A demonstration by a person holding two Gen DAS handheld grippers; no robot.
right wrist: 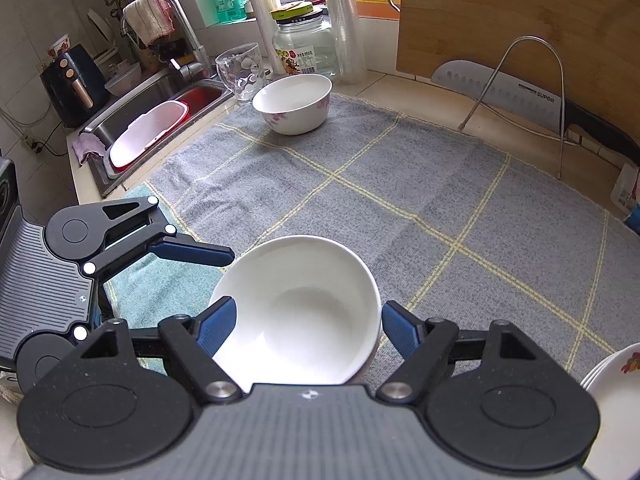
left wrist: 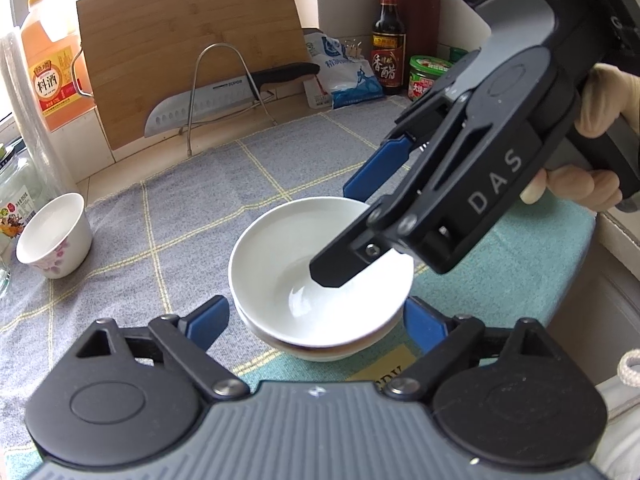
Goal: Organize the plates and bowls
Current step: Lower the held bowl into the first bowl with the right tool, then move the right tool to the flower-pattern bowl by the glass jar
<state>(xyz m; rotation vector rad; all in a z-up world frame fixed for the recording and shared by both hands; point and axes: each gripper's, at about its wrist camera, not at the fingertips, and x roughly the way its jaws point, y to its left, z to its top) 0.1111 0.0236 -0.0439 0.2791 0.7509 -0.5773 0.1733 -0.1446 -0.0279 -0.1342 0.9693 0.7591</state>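
A grey checked cloth [right wrist: 400, 200] covers the counter. On it, stacked white bowls [left wrist: 320, 280] sit between both grippers; a flowered bowl [right wrist: 294, 104] stands well apart. The stacking step seems underway. The left gripper [left wrist: 316, 320] and right gripper [right wrist: 308, 326] are both spread wide, grasping nothing. Next, probably fetch the flowered bowl

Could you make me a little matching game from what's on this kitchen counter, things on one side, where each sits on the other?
Things:
1. plain white bowl
2. flowered bowl
3. knife
4. red basin

Places:
A. in the sink
B. leaning against the wire rack
C. between the right gripper's open fingers
D. far edge of the grey cloth, near the glass jar

Pairs: 1-C, 2-D, 3-B, 4-A
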